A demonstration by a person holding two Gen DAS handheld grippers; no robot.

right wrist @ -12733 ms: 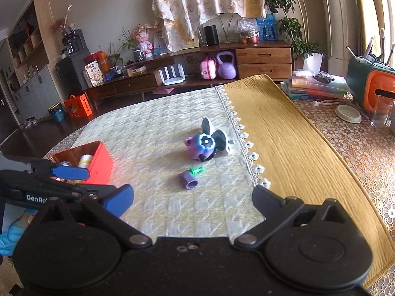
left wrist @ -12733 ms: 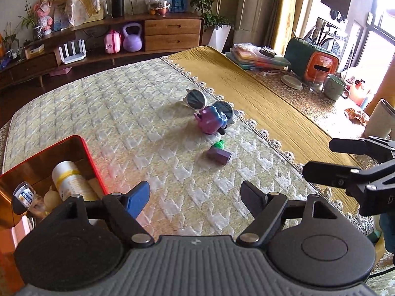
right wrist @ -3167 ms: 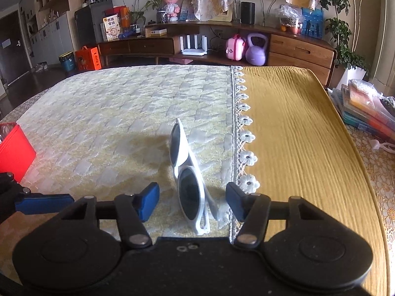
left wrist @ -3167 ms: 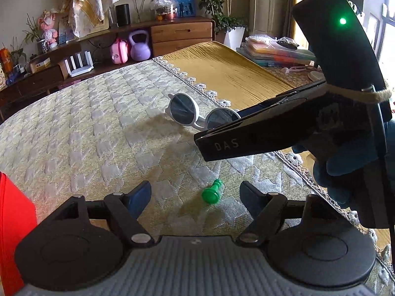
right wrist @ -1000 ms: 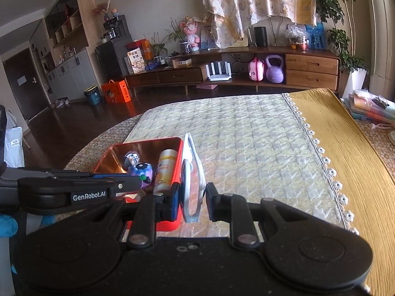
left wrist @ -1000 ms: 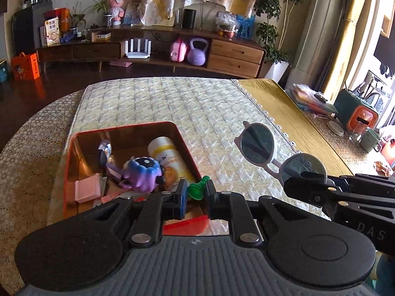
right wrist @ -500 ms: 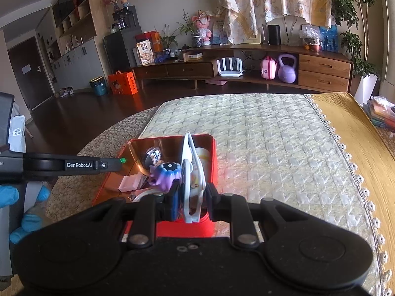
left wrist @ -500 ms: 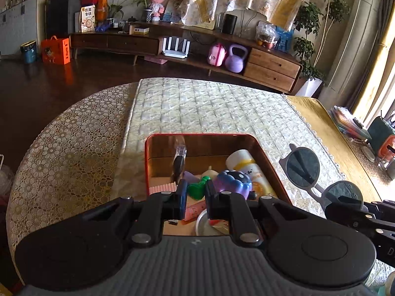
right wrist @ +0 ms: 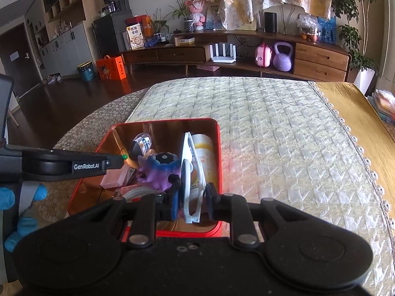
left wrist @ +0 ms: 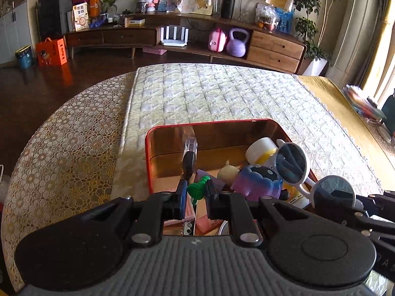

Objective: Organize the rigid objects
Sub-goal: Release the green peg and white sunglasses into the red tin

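Note:
My left gripper [left wrist: 195, 192] is shut on a small green pawn-shaped piece [left wrist: 197, 189], held over the near-left part of a red tin box [left wrist: 212, 123]. My right gripper [right wrist: 191, 198] is shut on white-framed round sunglasses [right wrist: 188, 170], hanging edge-on above the box's [right wrist: 219, 153] right side. The left wrist view shows the sunglasses [left wrist: 292, 161] from the front, over the box's right rim. Inside lie a purple toy [left wrist: 256, 183], a white and yellow bottle [right wrist: 205, 153], a pink block [right wrist: 114, 178] and a small dark capsule [right wrist: 142, 144].
The box sits on a quilted cream runner [right wrist: 271, 123] over a round table with a gold-circle cloth [left wrist: 61, 148]. A mustard cloth [right wrist: 358, 113] covers the right part. A blue-gloved hand [right wrist: 14, 197] holds the left gripper's body [right wrist: 61, 164]. A wooden sideboard [right wrist: 246, 49] stands beyond.
Both grippers have travelled left and lower until they hang over the red box, each still holding its object. The box has come from the left into the middle of both views.

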